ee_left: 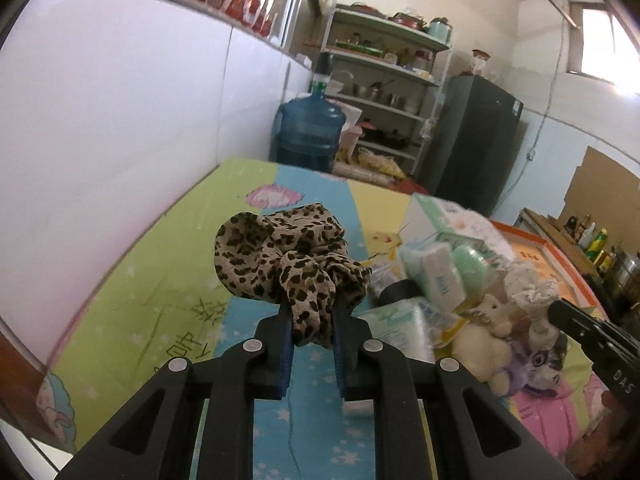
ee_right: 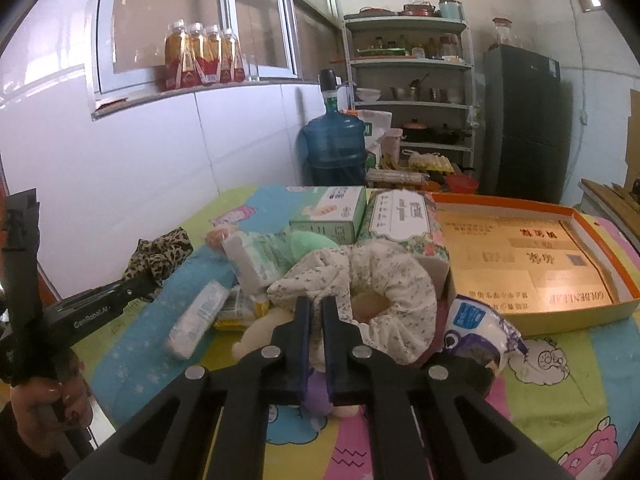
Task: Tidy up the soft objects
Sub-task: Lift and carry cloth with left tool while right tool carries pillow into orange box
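Right now my left gripper (ee_left: 311, 320) is clamped on the leopard-print fabric scrunchie (ee_left: 288, 258), held clear above the pastel cartoon-print mat (ee_left: 152, 320). My right gripper (ee_right: 316, 312) has its jaws nearly together, pinching the cream floral fabric scrunchie (ee_right: 384, 280) atop the pile beside the shallow orange cardboard box lid (ee_right: 592, 248). I'd keep both pinches firm and lift slowly so neither fabric slips or drags neighbouring packets.
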The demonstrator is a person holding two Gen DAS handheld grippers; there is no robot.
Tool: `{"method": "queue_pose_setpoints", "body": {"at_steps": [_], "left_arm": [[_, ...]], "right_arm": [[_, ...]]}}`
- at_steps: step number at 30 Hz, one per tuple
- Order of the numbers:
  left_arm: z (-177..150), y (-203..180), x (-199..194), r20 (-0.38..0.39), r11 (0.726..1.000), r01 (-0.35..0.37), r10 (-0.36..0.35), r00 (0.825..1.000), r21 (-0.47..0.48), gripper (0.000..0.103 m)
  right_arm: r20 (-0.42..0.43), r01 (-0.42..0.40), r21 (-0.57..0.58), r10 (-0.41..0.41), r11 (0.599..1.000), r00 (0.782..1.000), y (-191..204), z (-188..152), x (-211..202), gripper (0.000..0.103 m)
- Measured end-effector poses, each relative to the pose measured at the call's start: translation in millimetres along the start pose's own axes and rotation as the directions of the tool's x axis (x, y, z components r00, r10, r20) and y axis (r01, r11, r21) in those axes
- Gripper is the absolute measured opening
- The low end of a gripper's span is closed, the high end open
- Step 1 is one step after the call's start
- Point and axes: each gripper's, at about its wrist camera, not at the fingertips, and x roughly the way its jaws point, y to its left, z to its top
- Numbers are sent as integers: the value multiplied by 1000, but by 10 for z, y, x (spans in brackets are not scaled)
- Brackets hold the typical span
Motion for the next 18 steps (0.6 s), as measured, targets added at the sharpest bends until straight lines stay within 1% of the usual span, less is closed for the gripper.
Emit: {"method": "queue_pose_setpoints", "body": {"at_steps": [8, 18], "left_arm": [[82, -201, -181, 31, 999, 35, -36, 999, 30, 16], [172, -623, -296, 54, 991, 95, -101, 993, 93, 16]], "right_arm": [[69, -17, 5, 17, 1000, 997, -49, 114, -230, 6], [147, -29, 32, 24, 999, 989, -200, 202, -498, 6]]}}
